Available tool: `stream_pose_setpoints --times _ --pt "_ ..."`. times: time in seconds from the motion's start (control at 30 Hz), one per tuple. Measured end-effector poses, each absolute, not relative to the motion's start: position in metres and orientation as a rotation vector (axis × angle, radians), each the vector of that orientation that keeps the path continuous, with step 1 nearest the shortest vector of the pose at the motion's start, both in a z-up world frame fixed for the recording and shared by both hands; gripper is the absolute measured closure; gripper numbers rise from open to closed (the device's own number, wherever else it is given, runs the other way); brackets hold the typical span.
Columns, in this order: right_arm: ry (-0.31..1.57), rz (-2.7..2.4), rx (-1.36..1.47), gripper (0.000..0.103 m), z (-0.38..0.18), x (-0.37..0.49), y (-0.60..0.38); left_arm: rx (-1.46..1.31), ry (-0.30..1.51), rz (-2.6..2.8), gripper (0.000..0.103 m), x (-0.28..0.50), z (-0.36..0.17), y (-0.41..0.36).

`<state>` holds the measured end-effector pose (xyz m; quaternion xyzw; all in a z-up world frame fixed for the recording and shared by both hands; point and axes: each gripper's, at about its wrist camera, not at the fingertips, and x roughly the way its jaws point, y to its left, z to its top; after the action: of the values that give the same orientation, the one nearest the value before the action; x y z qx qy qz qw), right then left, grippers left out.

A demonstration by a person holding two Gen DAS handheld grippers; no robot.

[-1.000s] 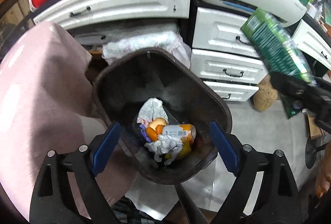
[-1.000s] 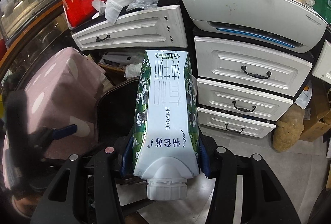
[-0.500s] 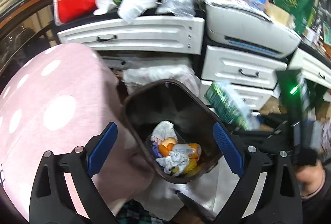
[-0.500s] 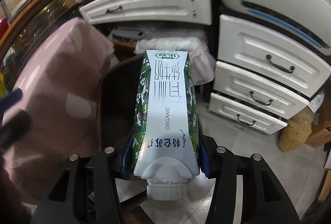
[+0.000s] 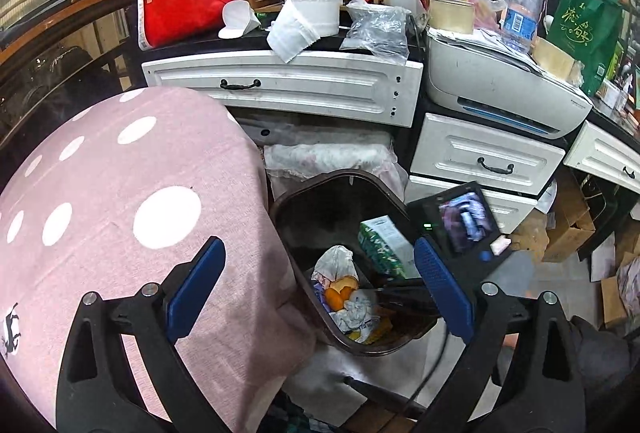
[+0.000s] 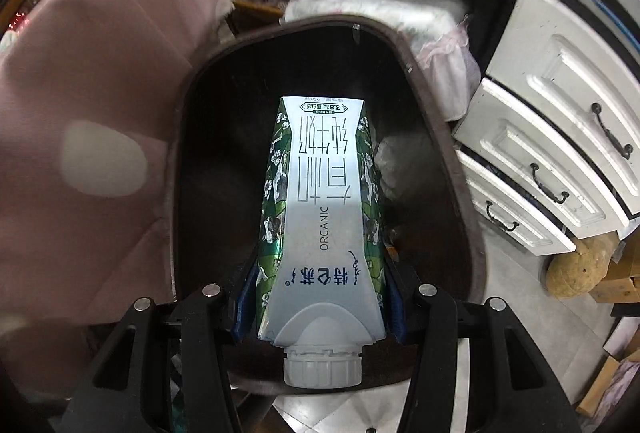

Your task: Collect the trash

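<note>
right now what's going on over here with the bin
A person with a gripper in each hand is clearing trash. The right gripper is shut on a green and white milk carton, held over the mouth of the dark trash bin, which already holds scraps. The left gripper is open and empty.

Bin [image 6: 460,169] mouth open; pink cloth [image 6: 88,121] crowds left

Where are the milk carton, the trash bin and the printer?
milk carton [image 6: 320,209]: right wrist view, white front panel.
trash bin [image 6: 436,121]: right wrist view, brown rim.
printer [image 5: 480,81]: left wrist view, white lid.
</note>
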<state>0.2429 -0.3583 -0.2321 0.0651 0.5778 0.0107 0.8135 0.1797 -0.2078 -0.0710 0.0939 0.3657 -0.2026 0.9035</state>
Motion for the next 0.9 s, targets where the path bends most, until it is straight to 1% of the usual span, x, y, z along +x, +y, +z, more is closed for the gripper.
stream_pose_setpoints --times 0.17,0.23,0.27,0.3,0.4,0.53,0.6,0.7,0.9 --pt "1.26 0.011 0.126 0.052 -0.244 0.245 -0.352 0.187 0.754 -0.422 0.009 0.177 -0.071 -0.208" --pt "1.262 0.014 0.13 0.048 -0.246 0.243 -0.351 0.182 0.748 -0.42 0.009 0.175 -0.07 -0.206" --pt "1.257 0.008 0.128 0.042 -0.244 0.242 -0.35 0.179 0.744 -0.419 0.009 0.174 -0.069 -0.205" --pt "1.253 0.0 0.126 0.039 -0.243 0.24 -0.35 0.176 0.738 -0.419 0.009 0.173 -0.068 -0.205" --pt "1.208 -0.018 0.12 0.038 -0.228 0.231 -0.35 0.168 0.714 -0.413 0.009 0.166 -0.063 -0.199" --pt "1.107 -0.047 0.112 0.035 -0.185 0.207 -0.349 0.158 0.669 -0.389 0.006 0.15 -0.053 -0.184" --pt "1.031 -0.053 0.103 0.024 -0.158 0.192 -0.346 0.15 0.643 -0.372 0.006 0.143 -0.046 -0.175" --pt "0.901 -0.054 0.104 0.017 -0.108 0.17 -0.337 0.133 0.605 -0.339 0.006 0.13 -0.033 -0.157" --pt "0.728 -0.014 0.039 0.006 -0.042 0.13 -0.309 0.126 0.543 -0.27 0.006 0.098 -0.012 -0.121"
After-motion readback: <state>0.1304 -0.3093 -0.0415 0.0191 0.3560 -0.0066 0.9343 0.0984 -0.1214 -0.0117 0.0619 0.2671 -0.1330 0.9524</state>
